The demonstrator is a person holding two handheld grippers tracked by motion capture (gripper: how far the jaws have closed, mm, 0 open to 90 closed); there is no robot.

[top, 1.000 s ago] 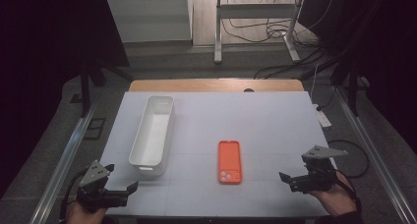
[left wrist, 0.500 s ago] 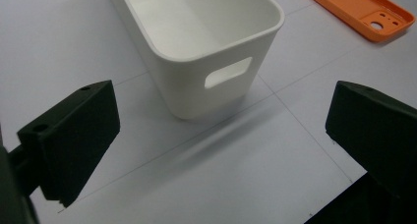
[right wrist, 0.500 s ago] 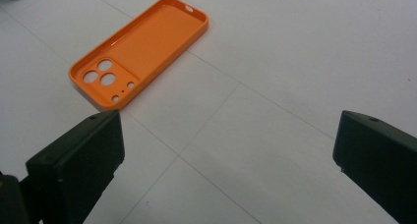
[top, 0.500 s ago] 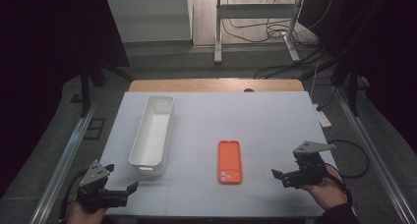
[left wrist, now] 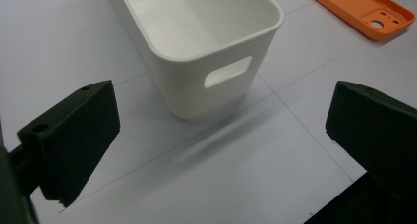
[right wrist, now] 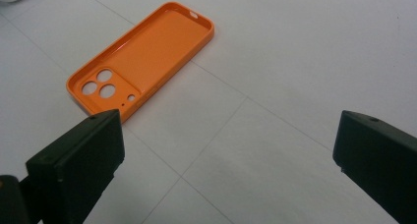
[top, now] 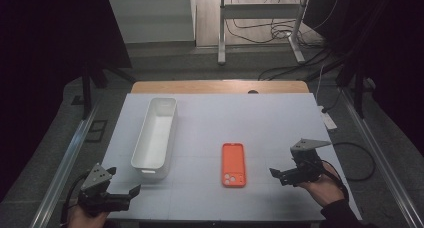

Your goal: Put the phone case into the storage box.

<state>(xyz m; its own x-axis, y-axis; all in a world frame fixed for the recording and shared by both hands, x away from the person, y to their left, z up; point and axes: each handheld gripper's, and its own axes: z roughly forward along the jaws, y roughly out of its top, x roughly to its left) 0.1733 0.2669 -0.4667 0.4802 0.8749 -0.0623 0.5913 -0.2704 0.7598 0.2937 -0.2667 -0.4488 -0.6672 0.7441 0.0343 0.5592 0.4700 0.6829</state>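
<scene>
An orange phone case lies flat on the white table, inner side up, camera holes toward the person; it also shows in the right gripper view and in a corner of the left gripper view. A long white bin stands empty to its left, its handle end close in the left gripper view. My right gripper is open, just right of the case, nothing between its jaws. At the table's front left corner my left gripper is open, pointing at the bin's near end.
The white table has thin grid lines and a wooden strip along its far edge. Metal rails run along both sides. A stand with cables is on the floor behind the table.
My right gripper has moved left, toward the orange case. The left gripper, the bin and the case have stayed where they were.
</scene>
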